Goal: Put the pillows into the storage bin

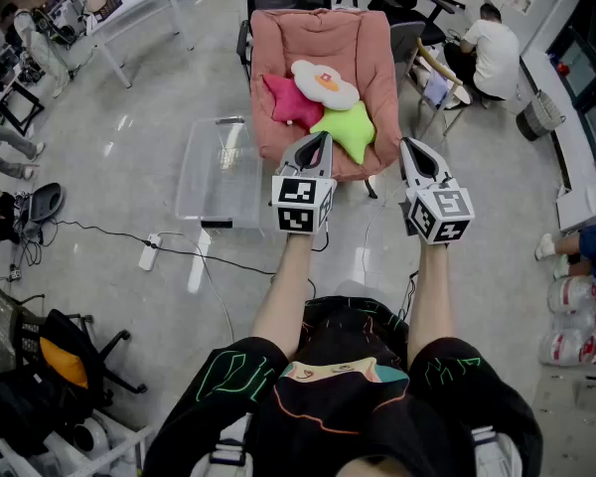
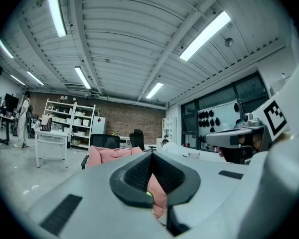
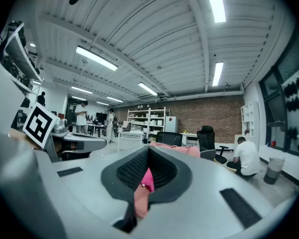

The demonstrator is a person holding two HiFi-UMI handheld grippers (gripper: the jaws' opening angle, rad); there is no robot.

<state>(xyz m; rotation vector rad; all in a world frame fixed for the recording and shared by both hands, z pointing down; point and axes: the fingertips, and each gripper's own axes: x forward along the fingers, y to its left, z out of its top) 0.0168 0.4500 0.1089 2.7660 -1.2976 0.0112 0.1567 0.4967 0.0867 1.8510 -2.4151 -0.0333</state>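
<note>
Left gripper (image 1: 321, 143): fingers closed, empty. Right gripper (image 1: 408, 150): fingers closed, empty. Both are held level, side by side. Just ahead of the left fingers is the green pillow (image 1: 346, 130); the pink pillow (image 1: 286, 100) and white pillow (image 1: 325, 83) lie beyond it, all on the chair (image 1: 323, 38). The clear bin (image 1: 191, 167) stands on the floor, left of the left fingers.

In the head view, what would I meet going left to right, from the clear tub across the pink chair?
clear storage bin → pink star pillow → green star pillow → person in a white shirt, seated beyond the chair
</note>
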